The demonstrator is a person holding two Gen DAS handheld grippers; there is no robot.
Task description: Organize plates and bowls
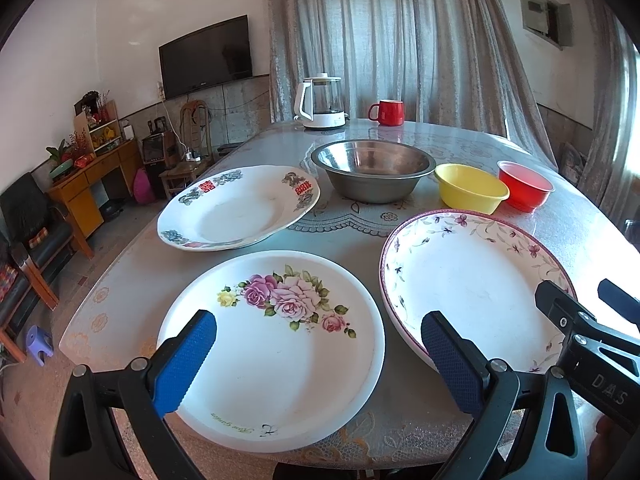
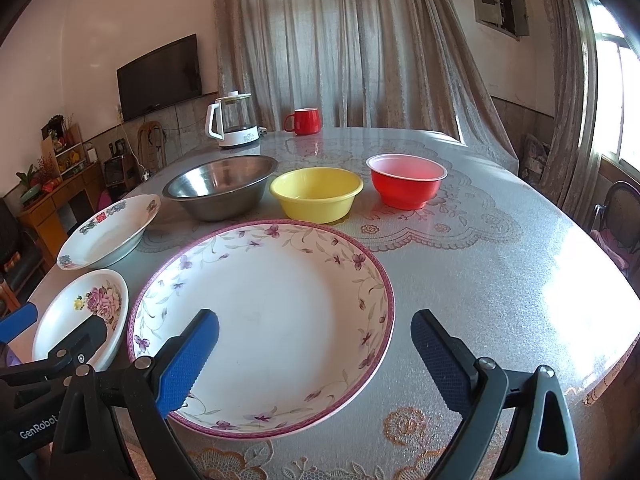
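three plates and three bowls sit apart on the counter (image 2: 500, 280), nothing stacked yet. left tongs (image 1: 320, 356) gape above the rose plate (image 1: 272, 344); right tongs (image 2: 316, 356) gape over the vine-rimmed plate (image 2: 264, 320). next likely calls for pinching one plate's rim

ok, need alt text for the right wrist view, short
An open right claw hovers over the near edge of a large purple-rimmed floral plate on a lace-patterned table. Behind the plate stand a steel bowl, a yellow bowl and a red bowl; two smaller plates lie at left.
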